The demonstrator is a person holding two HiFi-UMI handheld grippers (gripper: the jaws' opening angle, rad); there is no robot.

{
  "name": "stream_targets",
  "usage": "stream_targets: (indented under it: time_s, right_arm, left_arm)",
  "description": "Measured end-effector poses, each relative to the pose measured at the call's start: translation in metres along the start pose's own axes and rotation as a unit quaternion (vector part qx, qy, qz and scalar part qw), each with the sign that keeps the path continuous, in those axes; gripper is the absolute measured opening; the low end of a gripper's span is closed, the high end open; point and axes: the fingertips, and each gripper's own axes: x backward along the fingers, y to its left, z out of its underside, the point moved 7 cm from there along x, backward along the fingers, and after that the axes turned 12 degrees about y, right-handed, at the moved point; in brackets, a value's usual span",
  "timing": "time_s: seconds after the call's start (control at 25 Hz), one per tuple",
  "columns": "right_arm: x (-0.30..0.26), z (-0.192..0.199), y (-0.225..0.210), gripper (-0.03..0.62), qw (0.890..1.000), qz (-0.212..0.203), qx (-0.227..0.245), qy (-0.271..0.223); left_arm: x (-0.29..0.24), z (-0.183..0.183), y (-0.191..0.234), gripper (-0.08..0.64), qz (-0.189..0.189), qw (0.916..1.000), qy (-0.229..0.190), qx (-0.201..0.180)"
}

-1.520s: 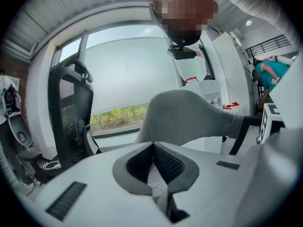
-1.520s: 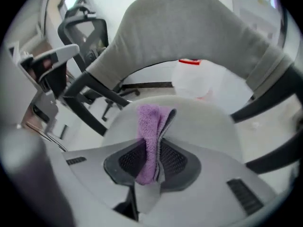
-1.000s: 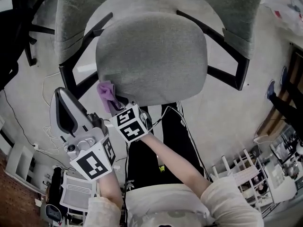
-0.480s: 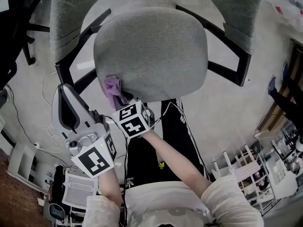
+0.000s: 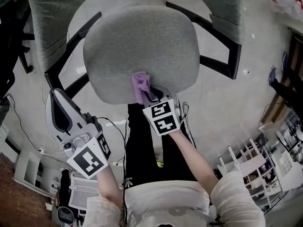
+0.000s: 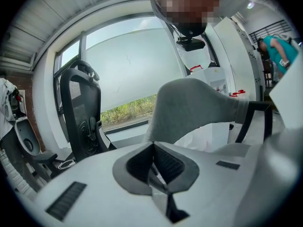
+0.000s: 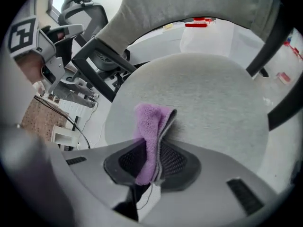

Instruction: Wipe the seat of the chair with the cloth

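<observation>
Soft, light cloth [image 7: 150, 126], prob. drags on seat [image 7: 213, 98] near edge; clamped mid-fold in R gripper [image 7: 154, 167]. L gripper [image 6: 154, 150] jaws together, empty.

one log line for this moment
right tongs: shut on cloth | cloth: on seat, front edge | left tongs: shut, empty, off seat

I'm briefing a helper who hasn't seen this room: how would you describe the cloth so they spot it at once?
Find the big grey chair seat in the middle of the head view. At its near edge the right gripper pinches the cloth. It is small, folded and purple, standing out against the plain grey upholstery.
</observation>
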Motion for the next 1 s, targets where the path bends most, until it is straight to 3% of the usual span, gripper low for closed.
stream_targets:
  time_s: [0.44, 1.0]
  right_arm:
    - [0.052, 0.042, -0.109, 0.086, 0.992, 0.122, -0.039, 0.012]
    - [0.076, 0.056, -0.169, 0.086, 0.976, 0.21, -0.041, 0.039]
  left_arm:
    - [0.006, -0.011, -0.031, 0.014, 0.016, 0.9997, 0.003, 0.016]
    - [0.005, -0.015, -0.044, 0.014, 0.019, 0.9997, -0.001, 0.011]
